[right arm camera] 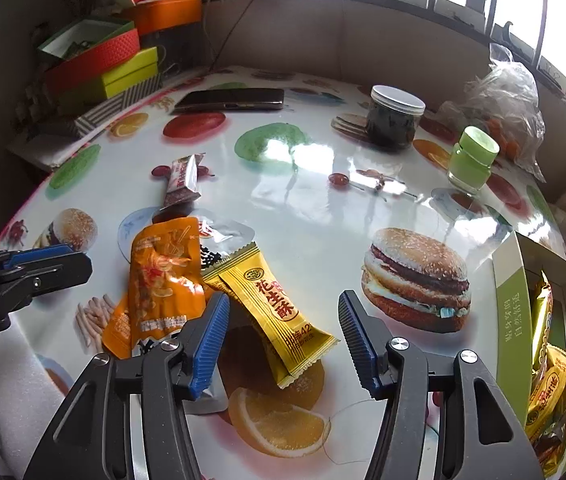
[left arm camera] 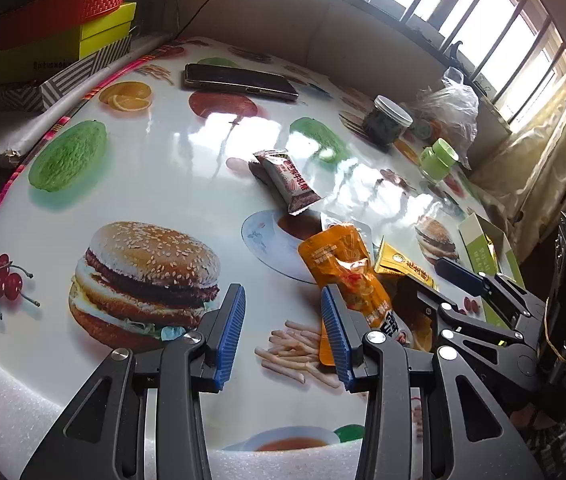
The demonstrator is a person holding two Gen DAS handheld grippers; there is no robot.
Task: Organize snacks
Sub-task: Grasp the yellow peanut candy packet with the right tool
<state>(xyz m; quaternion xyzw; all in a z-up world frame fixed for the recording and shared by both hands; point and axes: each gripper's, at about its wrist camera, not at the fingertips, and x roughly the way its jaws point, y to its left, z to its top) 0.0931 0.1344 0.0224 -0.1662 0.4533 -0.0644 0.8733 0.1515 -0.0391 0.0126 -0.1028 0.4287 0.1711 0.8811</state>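
A: Step? Looks like a pick approach. Right gripper (right arm camera: 283, 332) is spread, nothing pinched, hanging over the yellow bar (right arm camera: 273, 312).

B: Agreed. Bar lies between its jaws in the right wrist view, tilted, upper end propped on the silver pack (right arm camera: 223, 236), lower end over the printed orange slice. Pads not touching it as far as I can tell.

A: Left gripper (left arm camera: 283, 322)?

B: Also apart, empty. Its right finger (left arm camera: 337, 336) sits just in front of the orange pouch (left arm camera: 345, 272), pouch is beside it, not between the jaws.

A: Where do the snacks go?

B: Green box (right arm camera: 513, 312) at the right edge of the table (right arm camera: 315, 216), open top, gold and yellow packs already inside. So some sorting is done, I'd judge. Still loose: yellow bar, orange pouch, silver pack, and the brown bar (right arm camera: 183, 180) further back, apart from the heap.

A: Next move?

B: My guess: right drops a bit, closes across the bar's width, lifts clear of the pouch, carries right to the box. Bar overlaps the pouch edge, so a low grab could snag both.

A: Left?

B: Probably shifts right to straddle the pouch. Can't say more.
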